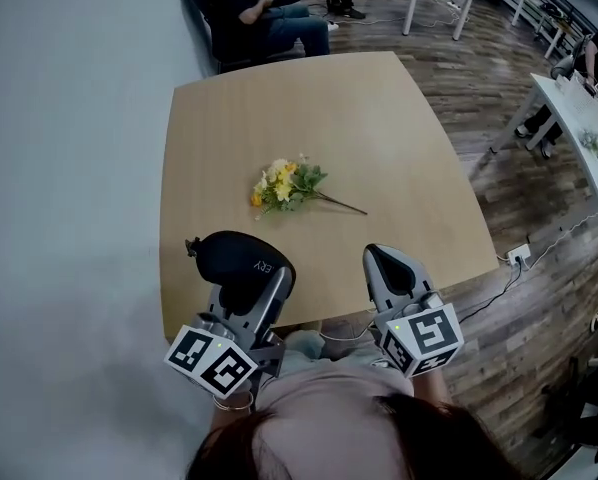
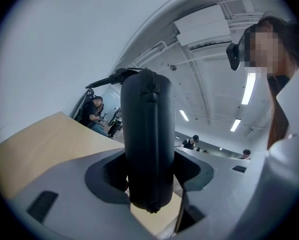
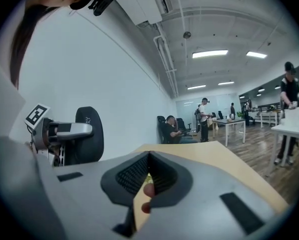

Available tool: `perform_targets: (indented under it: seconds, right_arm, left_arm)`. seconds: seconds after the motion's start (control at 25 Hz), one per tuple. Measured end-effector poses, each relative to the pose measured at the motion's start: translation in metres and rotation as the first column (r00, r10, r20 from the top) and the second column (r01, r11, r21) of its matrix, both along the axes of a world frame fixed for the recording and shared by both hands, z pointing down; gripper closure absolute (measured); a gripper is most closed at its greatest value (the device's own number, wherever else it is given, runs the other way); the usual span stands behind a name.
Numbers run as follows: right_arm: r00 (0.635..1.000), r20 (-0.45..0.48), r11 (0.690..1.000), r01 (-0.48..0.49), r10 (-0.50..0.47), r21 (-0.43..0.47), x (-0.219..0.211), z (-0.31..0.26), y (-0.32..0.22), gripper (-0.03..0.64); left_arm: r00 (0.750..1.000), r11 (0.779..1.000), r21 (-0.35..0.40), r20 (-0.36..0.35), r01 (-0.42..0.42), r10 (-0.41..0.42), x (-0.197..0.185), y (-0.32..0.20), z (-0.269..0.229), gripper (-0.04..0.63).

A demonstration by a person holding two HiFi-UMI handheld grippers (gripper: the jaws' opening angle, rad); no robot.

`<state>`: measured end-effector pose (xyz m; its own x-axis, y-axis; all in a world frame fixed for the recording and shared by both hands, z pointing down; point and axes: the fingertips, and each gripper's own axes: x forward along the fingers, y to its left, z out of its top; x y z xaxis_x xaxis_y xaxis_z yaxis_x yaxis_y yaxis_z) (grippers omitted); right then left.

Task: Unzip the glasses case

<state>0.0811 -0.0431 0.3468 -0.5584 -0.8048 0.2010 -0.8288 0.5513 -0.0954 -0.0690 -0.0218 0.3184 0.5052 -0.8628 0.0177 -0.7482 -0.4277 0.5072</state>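
Nearest: left gripper (image 1: 247,290) pinches the black oval fabric glasses case (image 1: 237,258), whose long axis lies crosswise to its jaws. Right gripper (image 1: 384,258) has its jaws pressed together and empty, and sits apart to the right. Zipper pull tab (image 1: 192,247) projects from the case's far end.

Ceiling strip lights (image 3: 210,53) are lighting the room brightly and evenly. Both gripper views are bending at dark rounded edges; the close glasses case (image 2: 147,139) is showing dark, slightly soft.
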Motion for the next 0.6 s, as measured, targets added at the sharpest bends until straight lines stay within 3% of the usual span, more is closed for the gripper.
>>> perform_targets:
  seconds: [0.2,0.28,0.36,0.44,0.52,0.6]
  right_arm:
    - [1.0,0.019,1.0,0.014,-0.014,0.016,0.029,-0.007,0.018,0.601]
    - [0.999,0.032,0.999,0.029,-0.03,0.022,0.04,-0.009,0.029,0.601]
    - [0.998,0.04,0.998,0.048,-0.049,0.03,0.05,-0.009,0.04,0.601]
    - [0.997,0.039,0.997,0.059,-0.061,0.047,0.059,-0.008,0.048,0.601]
    - [0.997,0.037,0.995,0.064,-0.066,0.071,0.068,-0.01,0.054,0.601]
    - [0.996,0.041,0.993,0.07,-0.074,0.093,0.074,-0.013,0.058,0.601]
  left_arm:
    - [0.999,0.999,-0.001,-0.026,-0.036,0.036,0.052,0.023,-0.003,0.348]
    - [0.991,0.998,-0.001,-0.117,-0.067,0.067,0.073,0.035,-0.006,0.348]
    - [0.948,0.993,0.002,-0.298,-0.116,0.111,0.089,0.048,-0.011,0.348]
    - [0.869,0.988,0.027,-0.472,-0.153,0.148,0.1,0.06,-0.016,0.348]
    - [0.807,0.982,0.066,-0.563,-0.175,0.181,0.108,0.071,-0.024,0.348]
    - [0.777,0.977,0.105,-0.592,-0.187,0.213,0.115,0.082,-0.031,0.348]
